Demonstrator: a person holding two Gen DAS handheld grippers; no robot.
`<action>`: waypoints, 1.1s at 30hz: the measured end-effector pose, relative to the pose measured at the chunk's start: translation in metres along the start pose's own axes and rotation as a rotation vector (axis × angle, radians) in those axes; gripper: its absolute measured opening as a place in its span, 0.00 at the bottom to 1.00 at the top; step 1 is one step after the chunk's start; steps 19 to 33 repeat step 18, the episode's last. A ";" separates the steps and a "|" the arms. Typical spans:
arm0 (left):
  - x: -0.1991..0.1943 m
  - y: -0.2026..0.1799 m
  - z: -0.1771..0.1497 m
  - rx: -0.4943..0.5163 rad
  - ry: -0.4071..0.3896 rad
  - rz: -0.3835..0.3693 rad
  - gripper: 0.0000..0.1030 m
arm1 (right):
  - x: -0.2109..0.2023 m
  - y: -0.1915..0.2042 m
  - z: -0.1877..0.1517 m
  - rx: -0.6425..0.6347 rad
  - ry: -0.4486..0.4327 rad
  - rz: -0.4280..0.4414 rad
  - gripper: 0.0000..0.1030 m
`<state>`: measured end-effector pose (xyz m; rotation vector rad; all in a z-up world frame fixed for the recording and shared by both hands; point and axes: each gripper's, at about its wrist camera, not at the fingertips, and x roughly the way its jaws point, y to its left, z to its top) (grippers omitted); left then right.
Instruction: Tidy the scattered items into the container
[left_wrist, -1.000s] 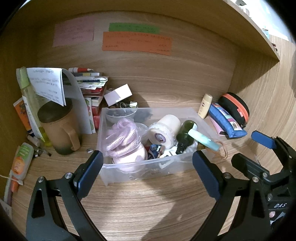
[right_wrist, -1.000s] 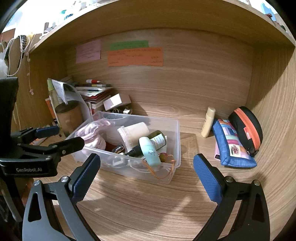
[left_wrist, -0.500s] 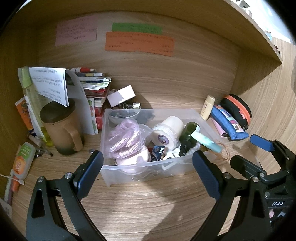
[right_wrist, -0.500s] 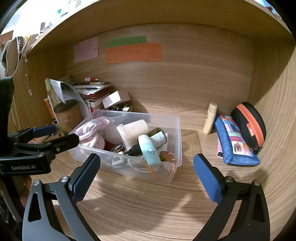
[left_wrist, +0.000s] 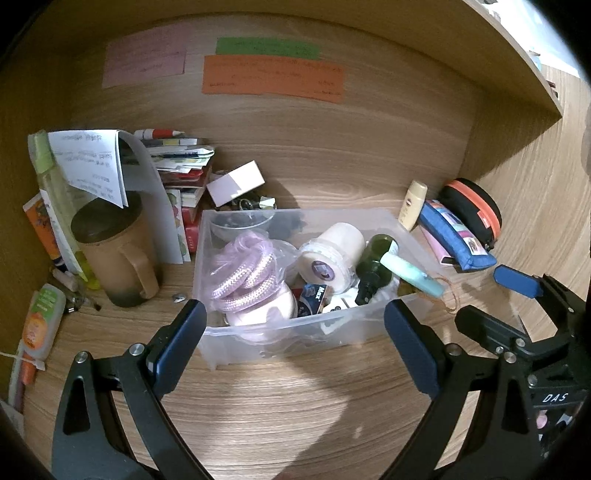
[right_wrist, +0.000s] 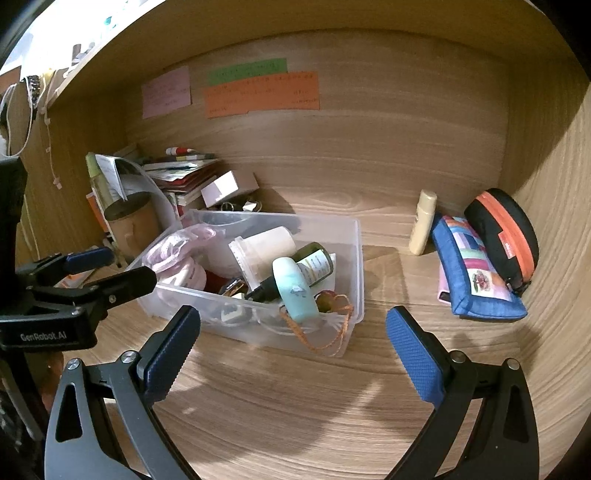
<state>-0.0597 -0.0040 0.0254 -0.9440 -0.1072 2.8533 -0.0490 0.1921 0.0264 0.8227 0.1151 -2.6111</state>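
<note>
A clear plastic bin (left_wrist: 295, 334) stands mid-desk, holding a bagged pink rope (left_wrist: 243, 273), a white jar (left_wrist: 328, 251), a green bottle (left_wrist: 375, 262) and a teal tube (left_wrist: 410, 273). An orange cord (right_wrist: 325, 343) hangs over its near corner. My left gripper (left_wrist: 293, 314) is open and empty, just short of the bin's front wall. My right gripper (right_wrist: 291, 319) is open and empty too, near the bin's (right_wrist: 354, 258) right corner. Each gripper shows in the other's view: the right gripper (left_wrist: 491, 301) and the left gripper (right_wrist: 118, 267).
To the right of the bin lie a cream tube (right_wrist: 423, 221), a blue pouch (right_wrist: 476, 273) and a black-and-orange case (right_wrist: 506, 232). A brown mug (left_wrist: 114, 254), stacked books (left_wrist: 181, 166), a white box (left_wrist: 236, 182) and small tubes (left_wrist: 40, 321) crowd the left. Bare wood lies in front.
Both views have shifted slightly, with the grippers a little farther back from the bin. Nothing was grasped or released, and the items in the bin have not moved.
</note>
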 end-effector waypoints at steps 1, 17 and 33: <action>0.000 -0.001 0.000 0.001 -0.001 0.002 0.95 | 0.000 0.000 0.000 -0.001 0.001 0.000 0.98; 0.003 -0.002 -0.001 0.008 -0.004 0.000 0.95 | 0.002 0.003 0.002 -0.009 0.005 -0.006 0.98; 0.003 -0.001 -0.001 0.005 0.001 -0.001 0.95 | 0.003 0.003 0.002 -0.010 0.005 -0.006 0.98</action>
